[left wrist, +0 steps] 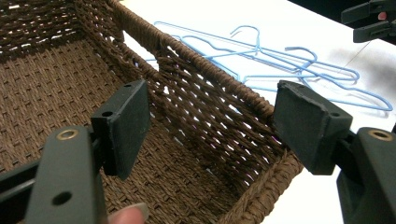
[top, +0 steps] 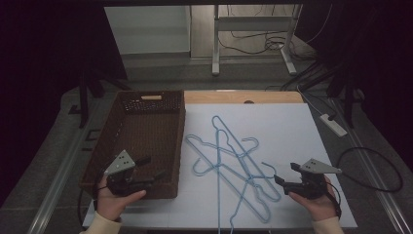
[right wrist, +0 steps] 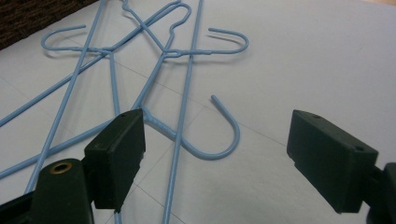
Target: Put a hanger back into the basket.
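I hold both claws wide open and empty: my left gripper (top: 146,171) hangs over the near end of the brown woven basket (top: 100,146), its jaws straddling the basket's right wall without pressing on it, and my right gripper (top: 284,174) hovers above the white tabletop (top: 292,131), aimed at the pile of blue wire hangers (top: 233,163). The hangers lie tangled on the tabletop just right of the basket, several crossing one another, hooks pointing different ways. In the right gripper view the nearest hook (right wrist: 219,140) sits between my jaws but below them, untouched. Judged step: approach before the first pick, with nothing in the basket so far. The next move calls for lowering the right gripper onto one wire, preferably near a hook or neck, closing firmly on that thin stock, and lifting slowly, since the crossed wires are likely to drag their neighbours along. The surface is a flat white sheet over a wooden board (top: 243,97), giving little clearance under the wires. Beyond the table the room is dim, with a metal table frame (top: 253,39), loose cables and a power strip (top: 333,124) on the grey floor
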A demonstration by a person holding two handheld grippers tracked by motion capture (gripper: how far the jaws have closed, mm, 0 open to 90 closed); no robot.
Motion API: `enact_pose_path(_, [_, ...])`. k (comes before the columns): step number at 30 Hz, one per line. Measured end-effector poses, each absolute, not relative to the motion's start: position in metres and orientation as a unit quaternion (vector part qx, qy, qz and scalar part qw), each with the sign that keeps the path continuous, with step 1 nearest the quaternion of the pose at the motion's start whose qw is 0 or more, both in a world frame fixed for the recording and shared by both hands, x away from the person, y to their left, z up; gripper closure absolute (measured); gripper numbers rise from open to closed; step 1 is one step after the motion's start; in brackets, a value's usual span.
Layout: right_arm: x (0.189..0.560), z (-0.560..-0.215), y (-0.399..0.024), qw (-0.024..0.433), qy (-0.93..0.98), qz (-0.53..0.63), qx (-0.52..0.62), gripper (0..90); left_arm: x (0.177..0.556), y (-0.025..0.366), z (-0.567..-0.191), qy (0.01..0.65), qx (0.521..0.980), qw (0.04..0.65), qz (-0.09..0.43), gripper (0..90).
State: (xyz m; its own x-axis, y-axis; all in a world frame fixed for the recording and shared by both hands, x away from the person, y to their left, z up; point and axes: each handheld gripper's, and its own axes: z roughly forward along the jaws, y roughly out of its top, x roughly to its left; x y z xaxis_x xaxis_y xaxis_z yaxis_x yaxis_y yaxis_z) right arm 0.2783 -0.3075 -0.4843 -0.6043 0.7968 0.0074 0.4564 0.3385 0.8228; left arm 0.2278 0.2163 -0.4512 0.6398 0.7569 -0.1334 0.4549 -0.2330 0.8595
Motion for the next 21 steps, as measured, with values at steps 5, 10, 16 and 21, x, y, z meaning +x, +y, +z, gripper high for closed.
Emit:
enact_pose_path(5, [0.2779, -0.4842, -0.3068, 0.207, 0.794, 0.415, 0.394, 21.1, 0.2276, 0.2159, -0.4506, 0.392, 0.769, 0.478, 0.158, 27.9])
enact_pose_path(10, [0.2785, -0.4846, -0.3063, 0.208, 0.796, 0.41, 0.394, 21.8, 0.2282, 0.2164, -0.4519, 0.394, 0.77, 0.477, 0.157, 28.0])
enact_pose_path(16, [0.2775, -0.4846, -0.3046, 0.209, 0.799, 0.403, 0.394, 23.3, 0.2273, 0.2161, -0.4504, 0.394, 0.769, 0.477, 0.159, 28.1])
enact_pose_path(21, [0.2776, -0.4847, -0.3033, 0.211, 0.802, 0.4, 0.391, 24.1, 0.227, 0.215, -0.4504, 0.393, 0.77, 0.477, 0.159, 28.2])
